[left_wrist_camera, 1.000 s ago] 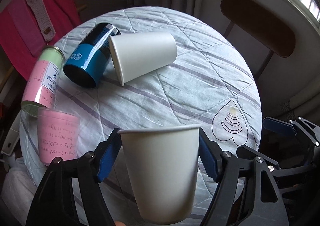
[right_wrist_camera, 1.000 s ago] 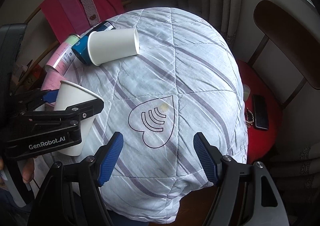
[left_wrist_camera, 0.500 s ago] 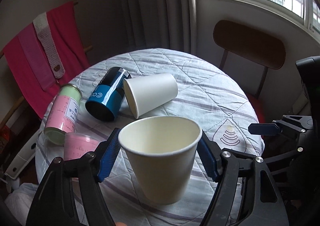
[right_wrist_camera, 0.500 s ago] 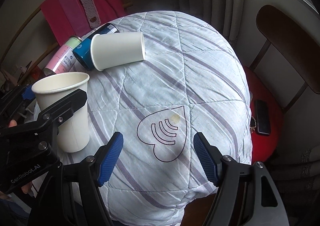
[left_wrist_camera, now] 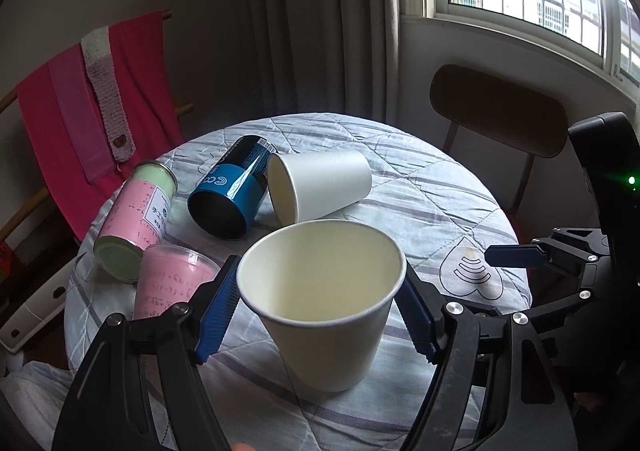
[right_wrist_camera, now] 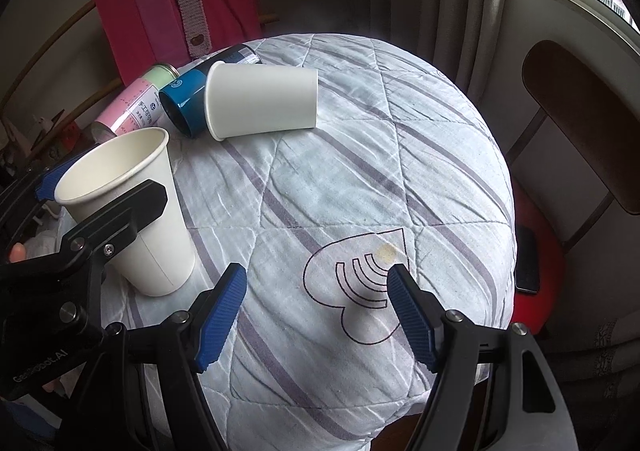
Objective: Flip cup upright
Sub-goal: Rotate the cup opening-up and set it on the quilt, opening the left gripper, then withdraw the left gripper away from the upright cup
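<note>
A white paper cup [left_wrist_camera: 324, 303] stands mouth up, slightly tilted, with its base on the quilted round table [left_wrist_camera: 420, 187]. My left gripper [left_wrist_camera: 320, 315] is shut on it, blue pads against its upper wall. The same cup [right_wrist_camera: 132, 207] shows at the left of the right wrist view with the left gripper around it. A second white paper cup [left_wrist_camera: 320, 187] lies on its side further back; it also shows in the right wrist view [right_wrist_camera: 260, 107]. My right gripper [right_wrist_camera: 316, 315] is open and empty above the heart print [right_wrist_camera: 360, 279].
A blue can [left_wrist_camera: 232, 191], a pink and green tin [left_wrist_camera: 136, 219] and a pink cup [left_wrist_camera: 168, 287] sit at the table's left. A chair [left_wrist_camera: 500, 119] stands at the right, a red cloth [left_wrist_camera: 80, 115] hangs behind. A phone [right_wrist_camera: 528, 263] lies on a red stool.
My left gripper has turned the held cup from level to mouth-up and lowered its base onto the table. The right gripper has barely moved.
</note>
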